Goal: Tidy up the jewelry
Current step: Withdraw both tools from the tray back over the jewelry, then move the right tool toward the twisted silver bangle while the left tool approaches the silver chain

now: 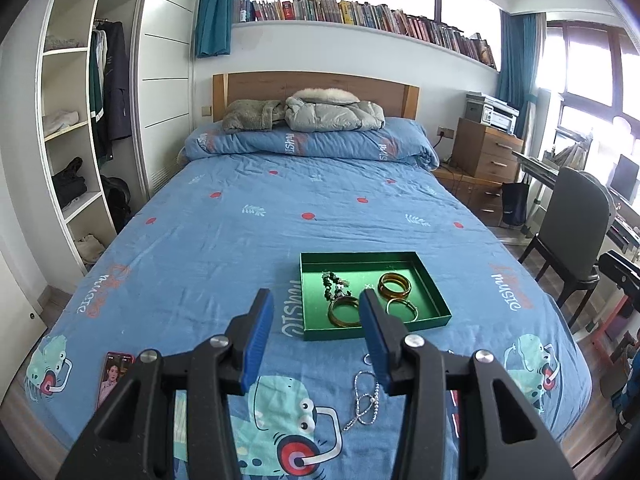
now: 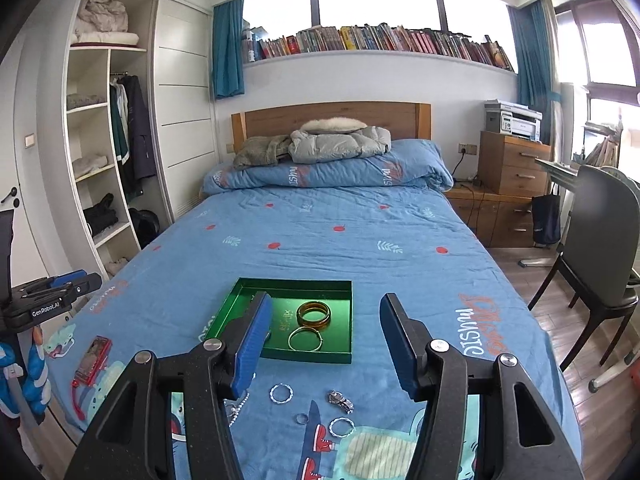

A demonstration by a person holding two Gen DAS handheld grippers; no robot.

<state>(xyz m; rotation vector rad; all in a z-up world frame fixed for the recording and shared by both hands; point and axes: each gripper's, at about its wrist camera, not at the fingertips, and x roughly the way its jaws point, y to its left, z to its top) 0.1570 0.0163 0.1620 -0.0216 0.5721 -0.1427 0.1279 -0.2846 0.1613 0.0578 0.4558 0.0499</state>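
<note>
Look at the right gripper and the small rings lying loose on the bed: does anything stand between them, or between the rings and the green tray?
Nothing visible does. The right gripper is open above the rings, with only bare bedsheet between them and the tray. The tray's low near wall is the only edge to clear.

Bright window glare; fisheye-bent edges
</note>
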